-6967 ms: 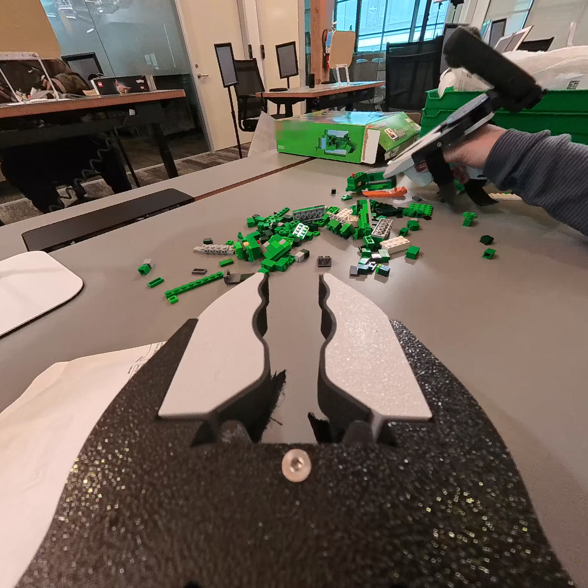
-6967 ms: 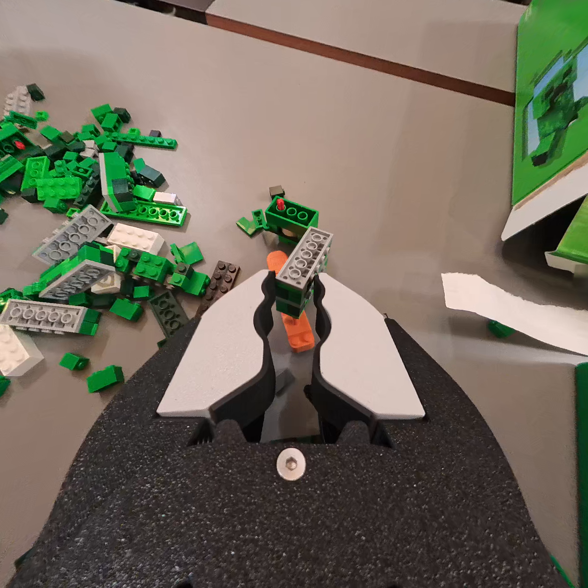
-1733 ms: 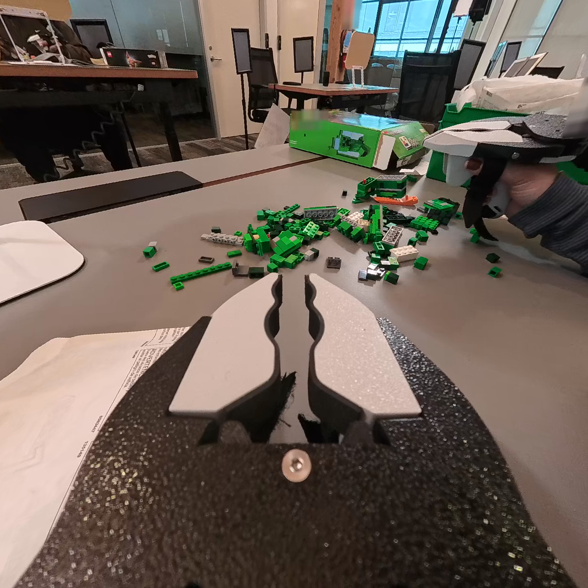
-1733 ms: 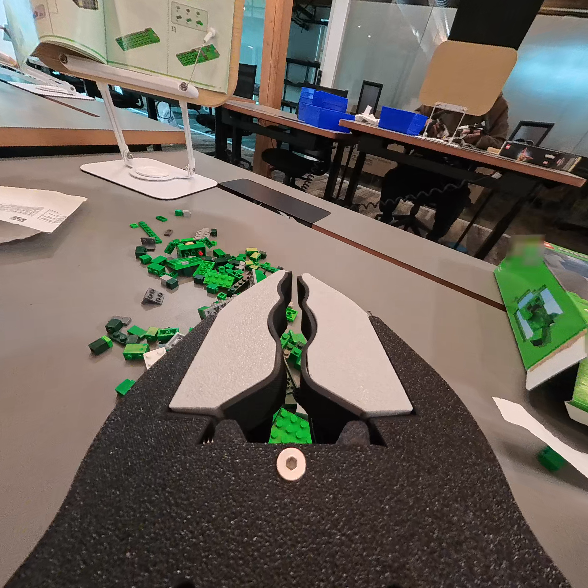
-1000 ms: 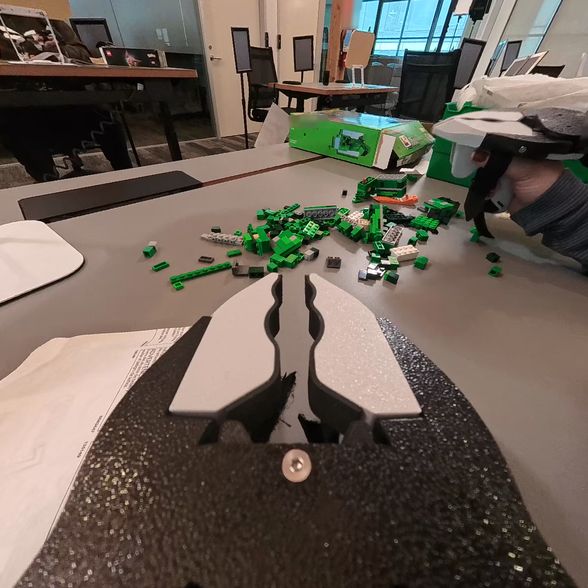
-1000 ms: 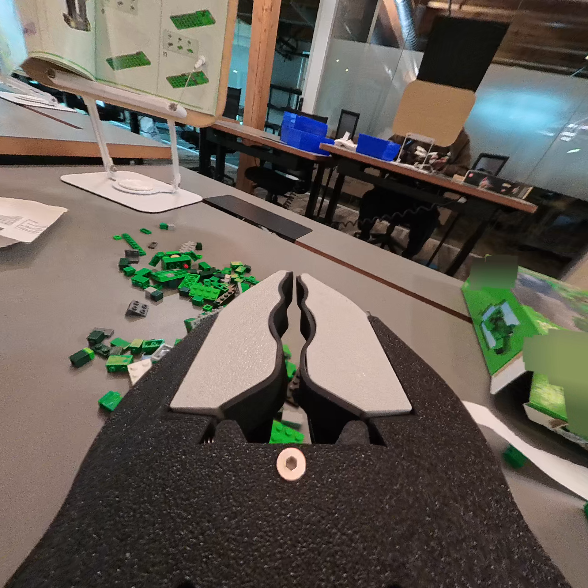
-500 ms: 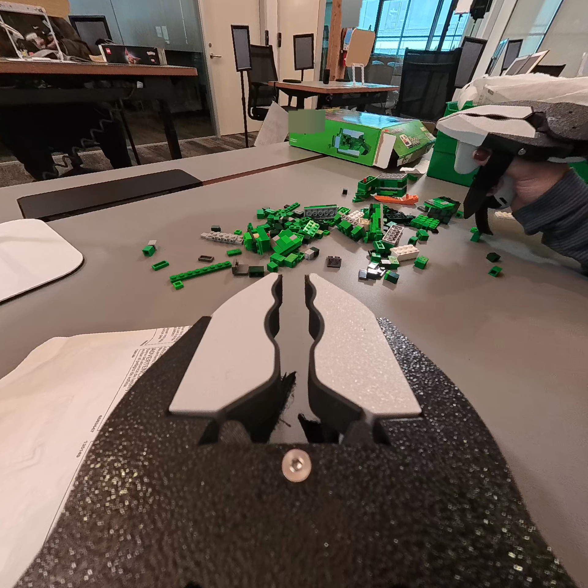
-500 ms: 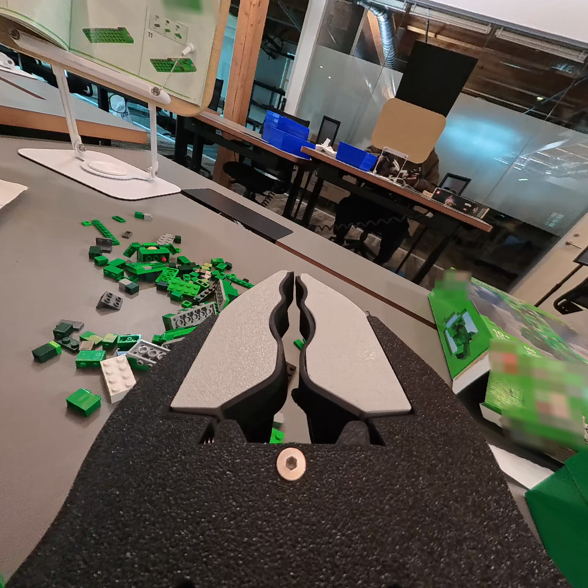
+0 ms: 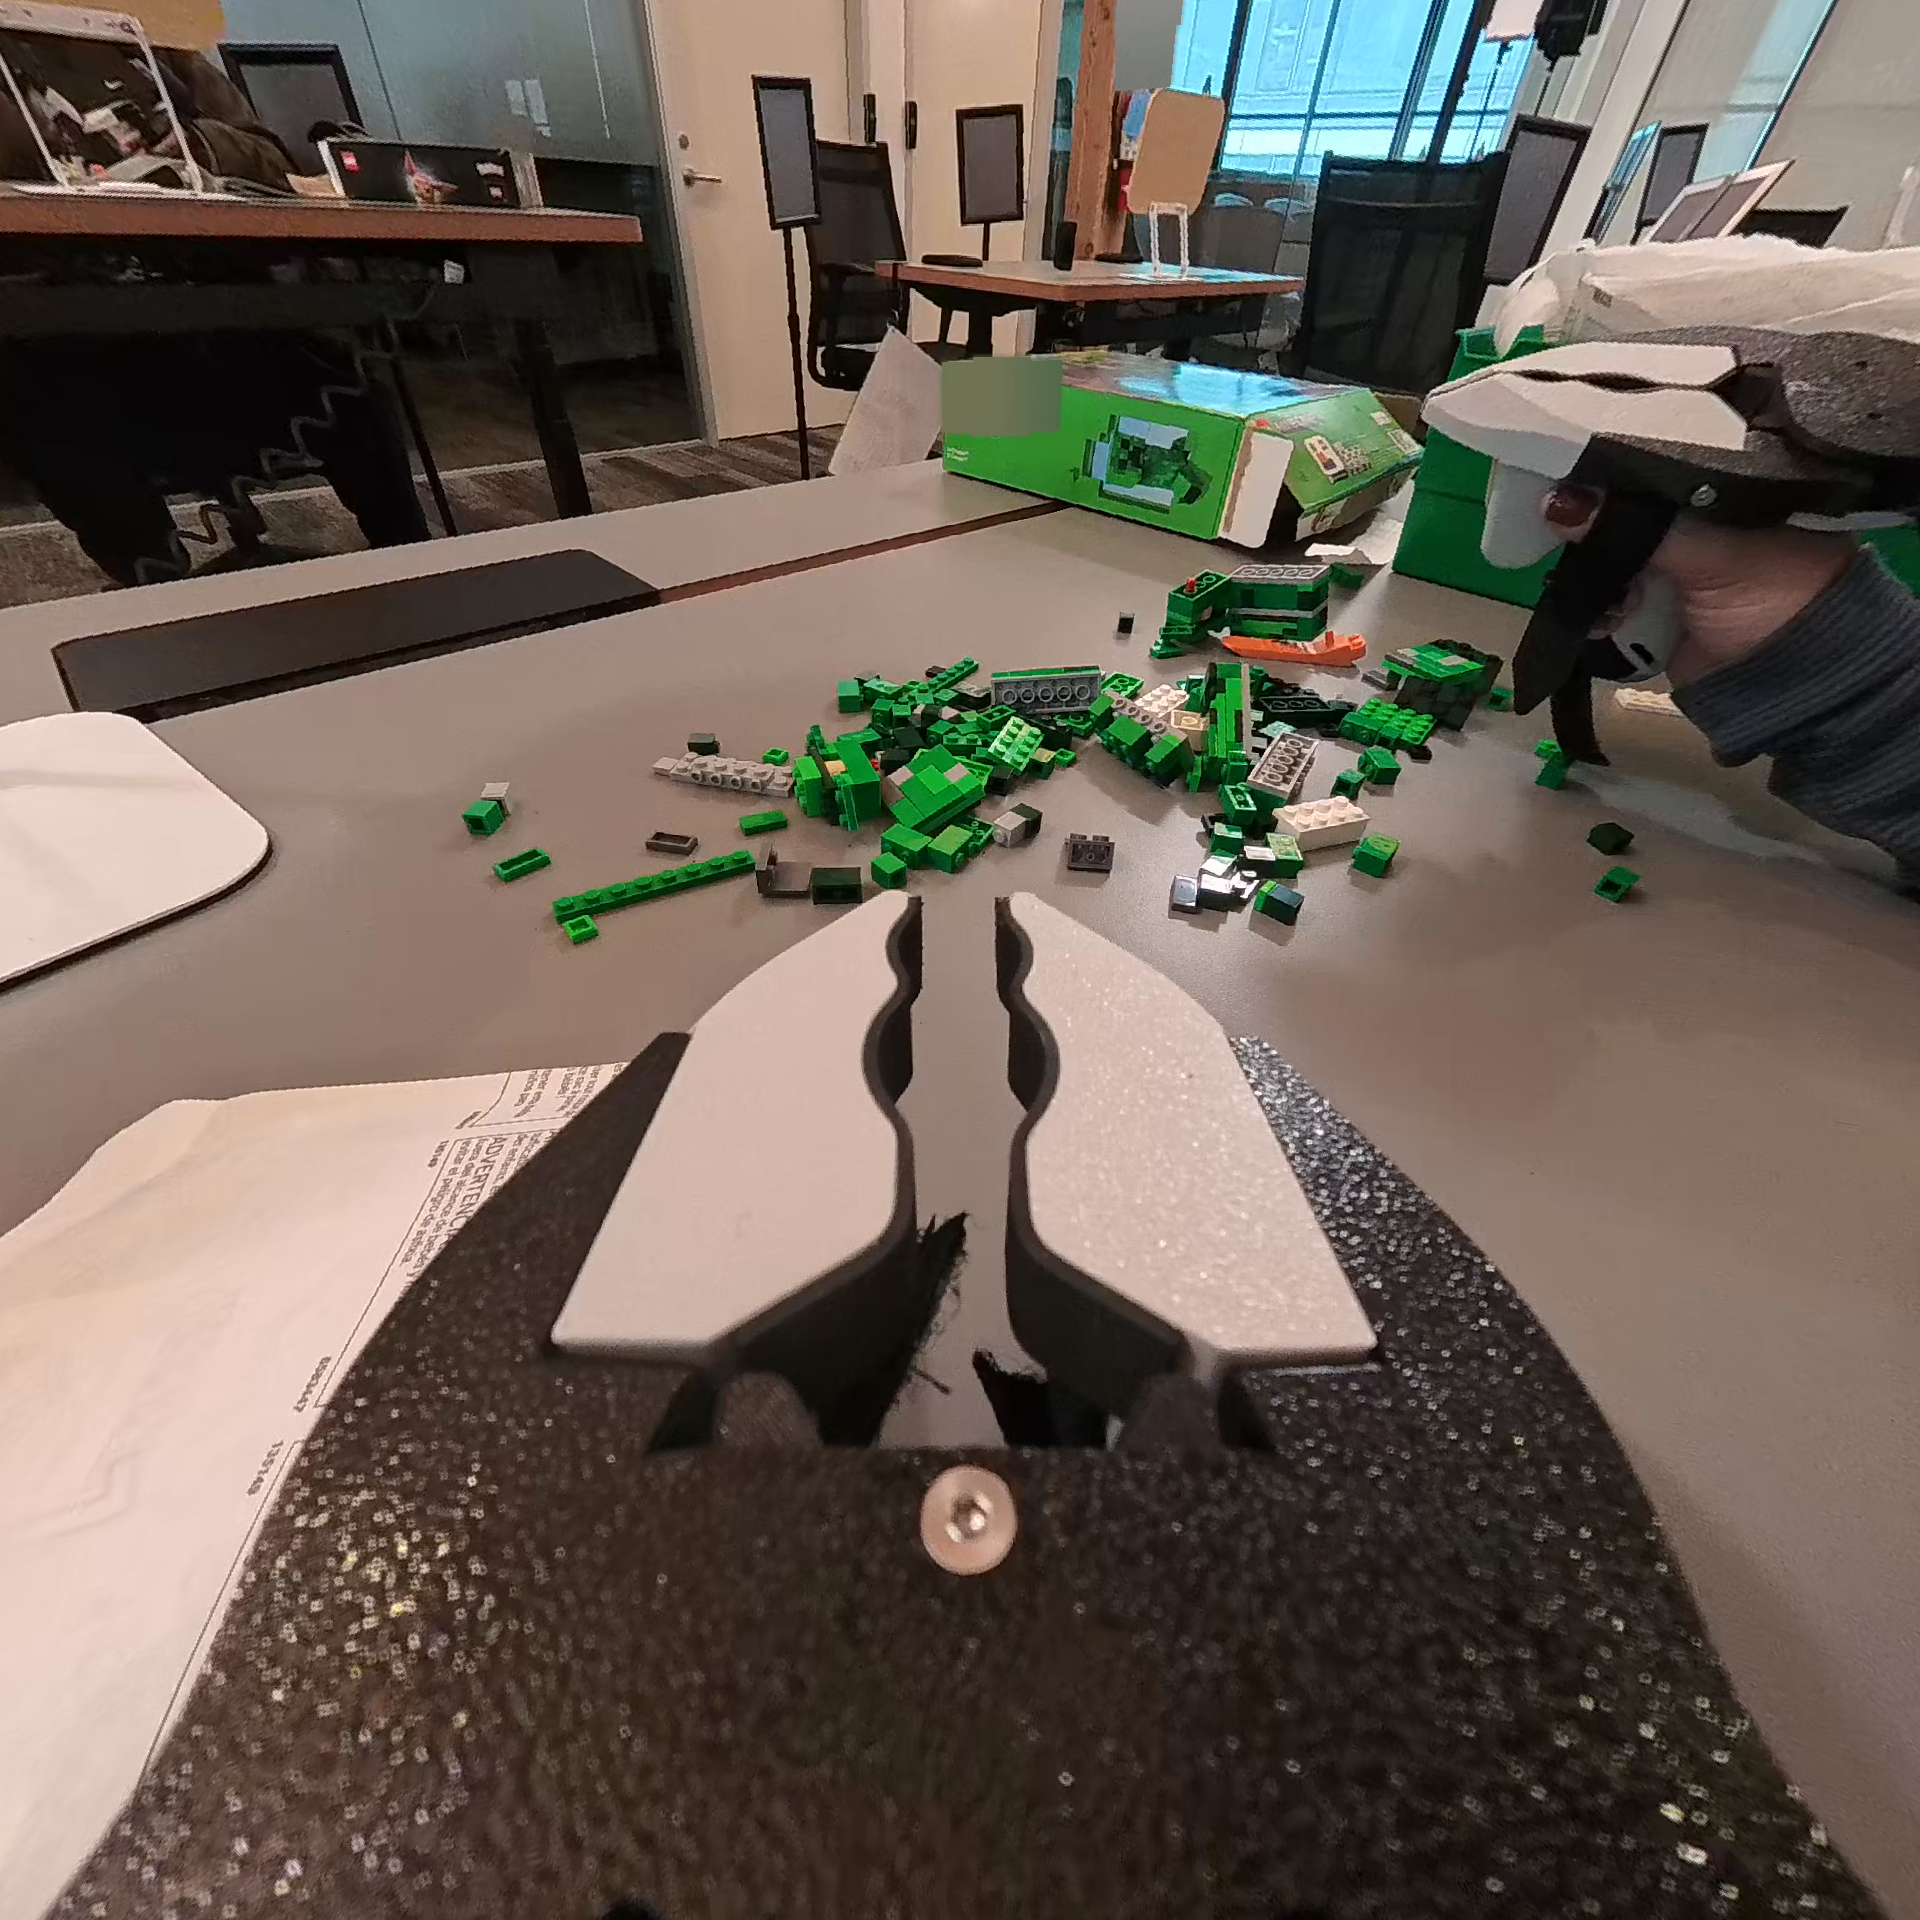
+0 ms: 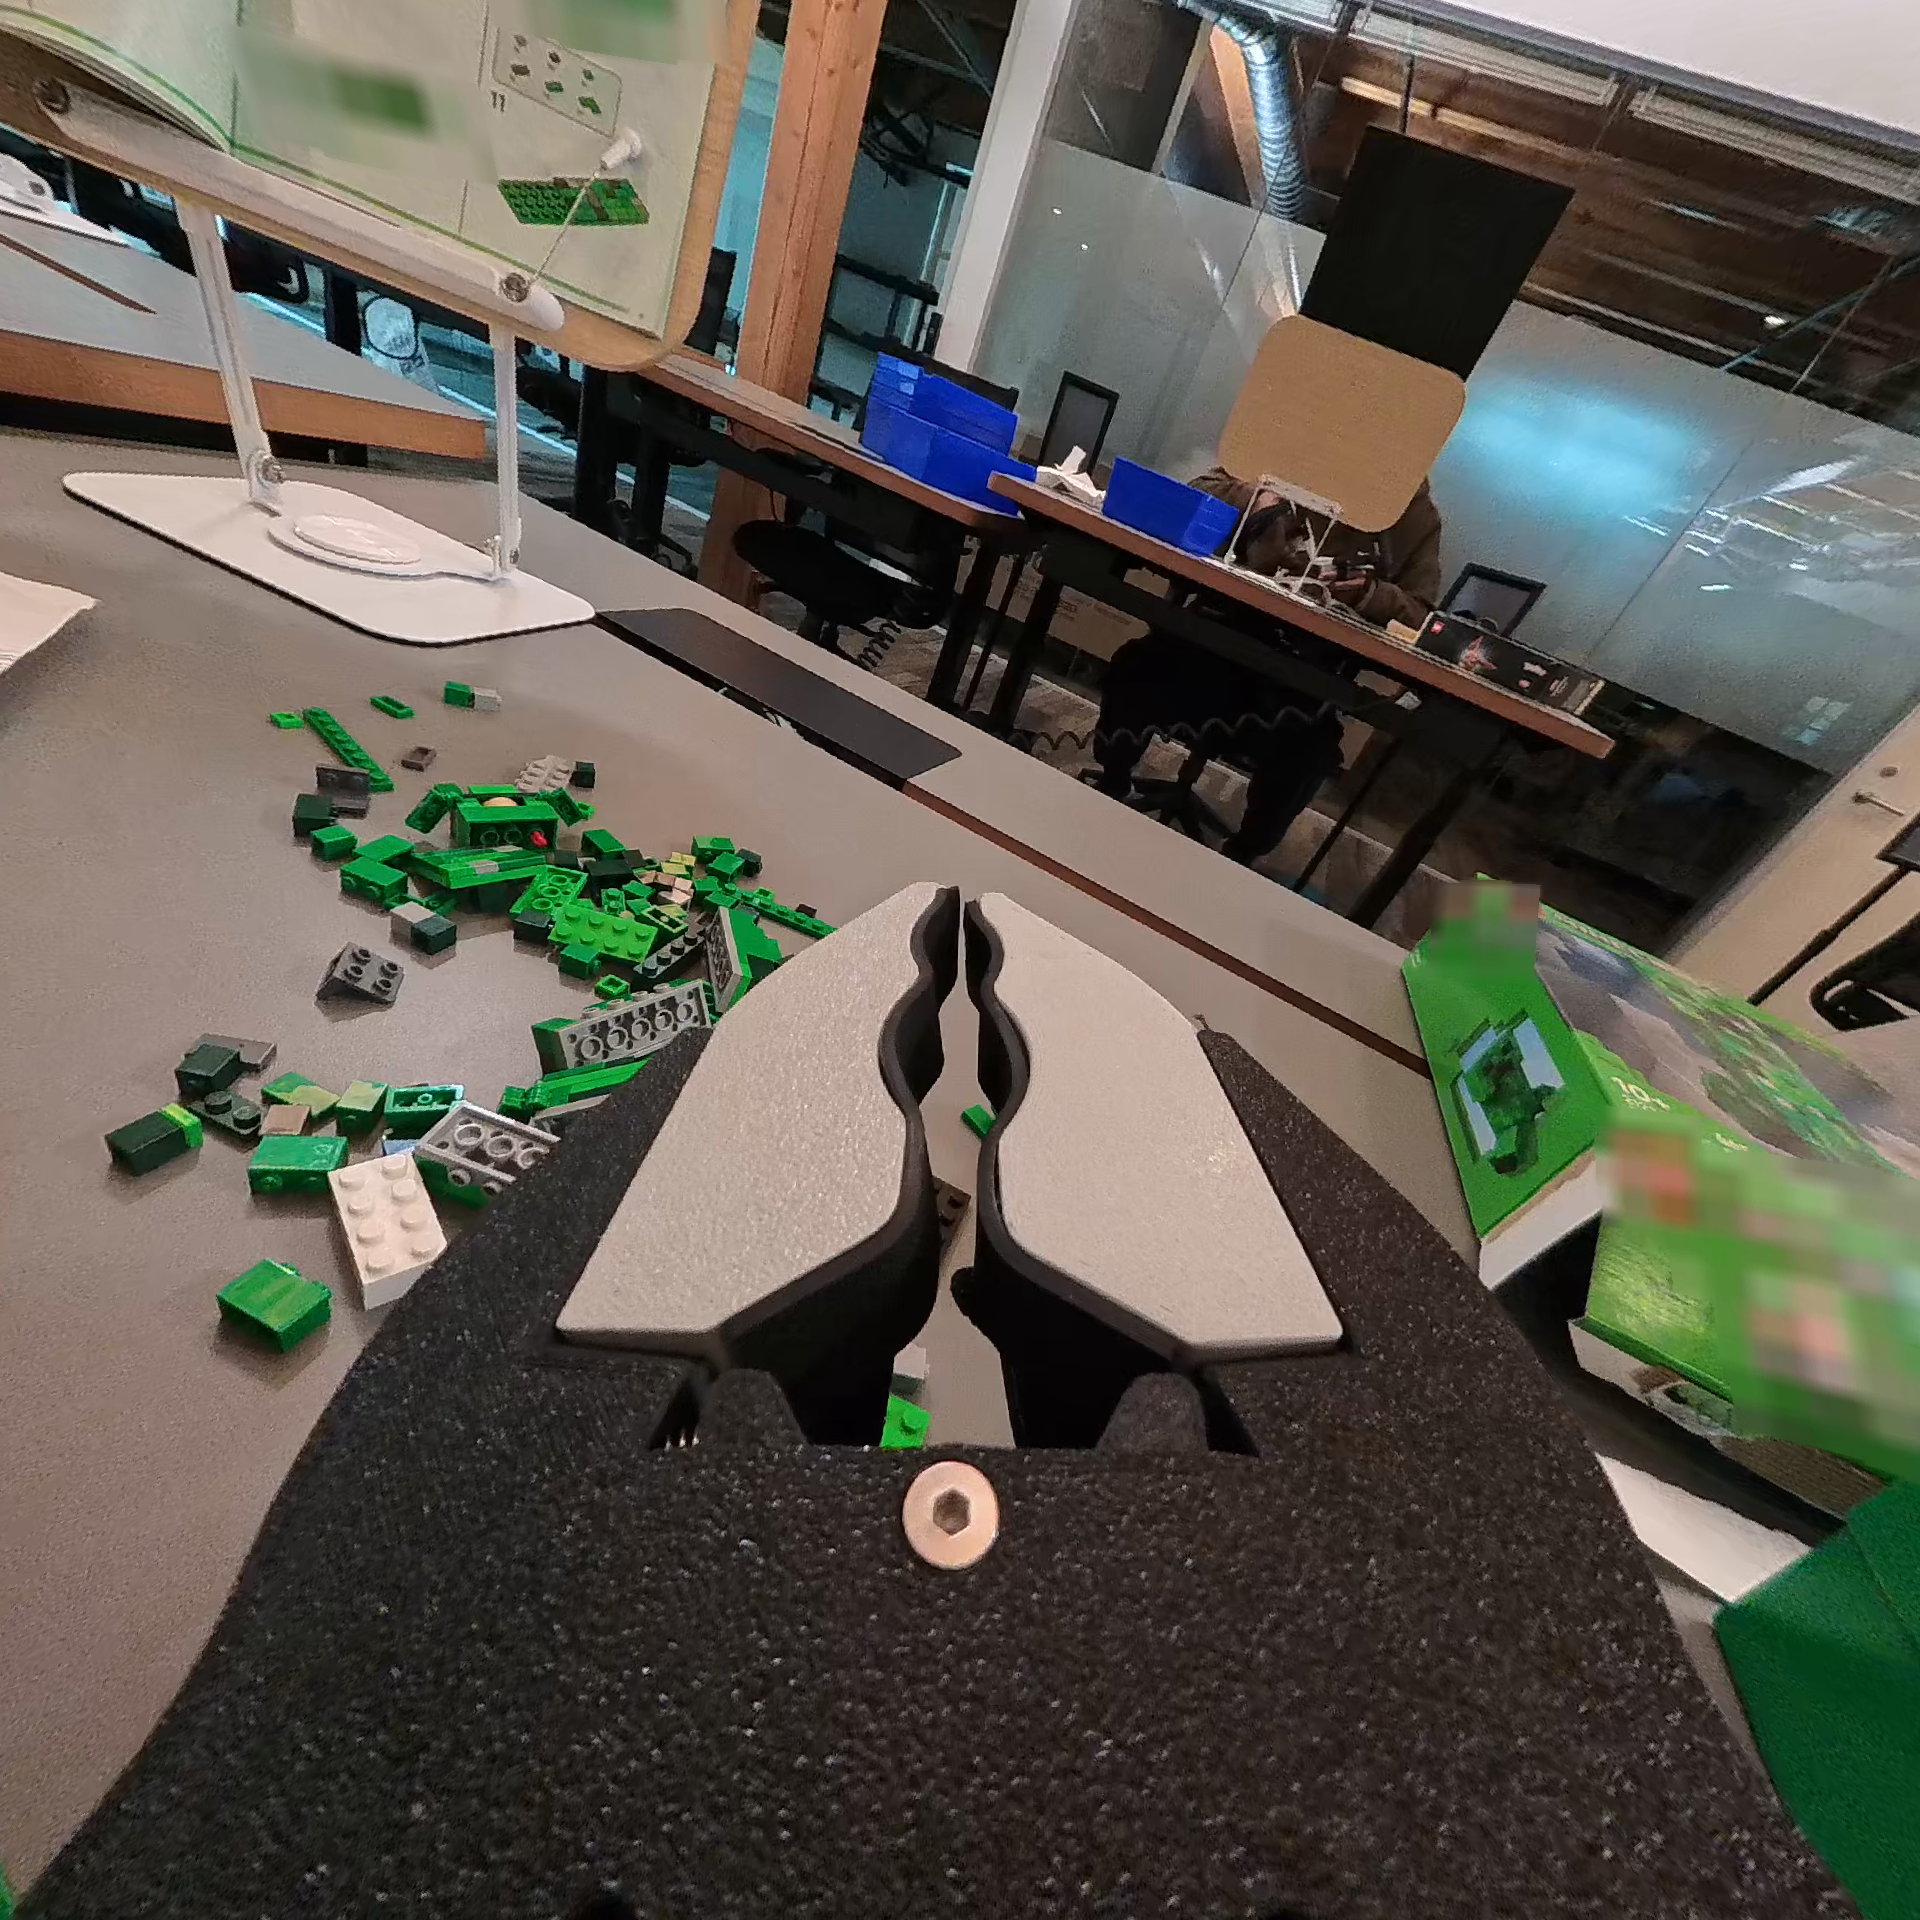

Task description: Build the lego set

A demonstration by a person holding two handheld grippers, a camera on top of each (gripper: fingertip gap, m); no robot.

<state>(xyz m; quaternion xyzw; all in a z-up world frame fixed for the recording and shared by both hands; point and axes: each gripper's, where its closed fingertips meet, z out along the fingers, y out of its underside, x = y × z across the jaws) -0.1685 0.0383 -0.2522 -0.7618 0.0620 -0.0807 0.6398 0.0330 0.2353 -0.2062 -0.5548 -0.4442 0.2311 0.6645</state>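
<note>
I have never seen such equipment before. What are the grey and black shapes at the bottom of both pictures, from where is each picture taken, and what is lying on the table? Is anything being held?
There is no robot here. A person holds one hand tool in each hand, and each tool carries a camera looking forward along its two grey fingers. One picture is from the left gripper, the other from the right gripper. The left view also shows the right tool farther off, held in the person's hand.

On the grey table lies a scattered pile of green, grey and white toy bricks, a small part-built green model beside an orange piece, and a green cardboard box. A white stand holding the open instruction booklet is at the table's far side.

Neither gripper holds anything: the left is slightly open, the right nearly closed.
</note>
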